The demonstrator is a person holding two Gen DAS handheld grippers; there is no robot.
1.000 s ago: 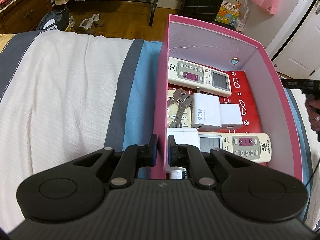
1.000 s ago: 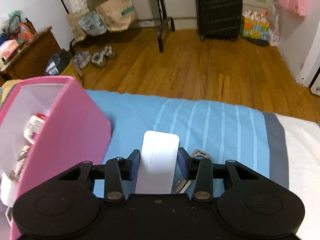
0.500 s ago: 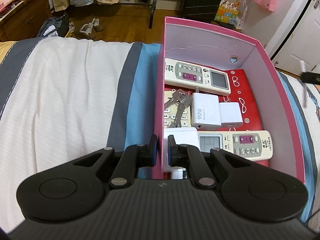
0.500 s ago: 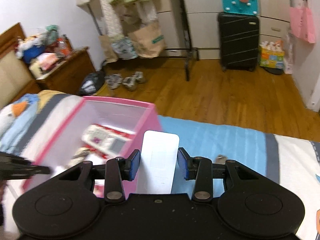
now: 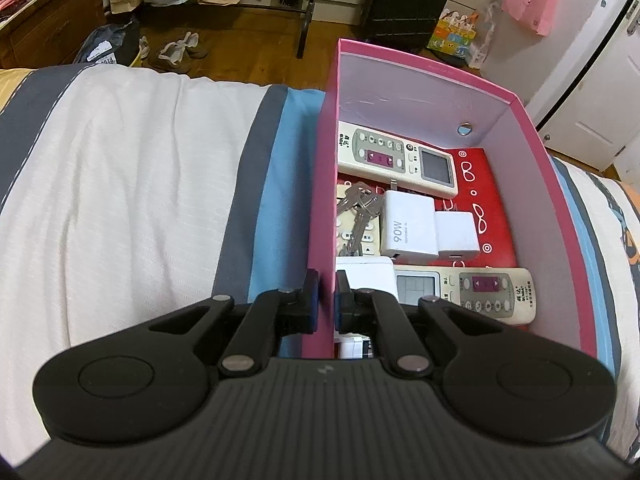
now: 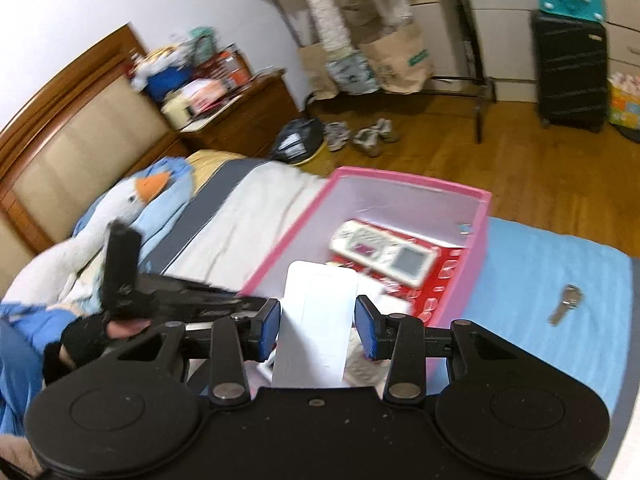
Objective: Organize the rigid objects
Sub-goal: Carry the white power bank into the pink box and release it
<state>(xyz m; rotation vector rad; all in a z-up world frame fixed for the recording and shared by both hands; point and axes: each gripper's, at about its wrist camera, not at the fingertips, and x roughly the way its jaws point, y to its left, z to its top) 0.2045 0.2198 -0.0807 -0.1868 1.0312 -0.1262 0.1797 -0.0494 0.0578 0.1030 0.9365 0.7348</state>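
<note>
A pink box (image 5: 320, 200) stands on the striped bed. My left gripper (image 5: 325, 292) is shut on the near end of its left wall, one finger outside and one inside. In the box lie two white remotes (image 5: 396, 158) (image 5: 464, 288), a bunch of keys (image 5: 358, 210) and two white chargers (image 5: 408, 228) (image 5: 456, 234). My right gripper (image 6: 318, 326) is shut on a flat white slab (image 6: 320, 292), held in the air over the box's near end (image 6: 476, 248). A single loose key (image 6: 566, 304) lies on the blue cover right of the box.
A plush goose (image 6: 132, 200) lies by the headboard, left of the box. A gloved hand (image 6: 80, 336) holds the left gripper there. Beyond the bed's edge is wooden floor with shoes (image 6: 368, 136), a nightstand (image 6: 240, 116) and a black suitcase (image 6: 570, 72).
My right gripper, still holding the white slab, has risen and swung left from beside the box to above it. The left gripper has kept its grip on the box wall.
</note>
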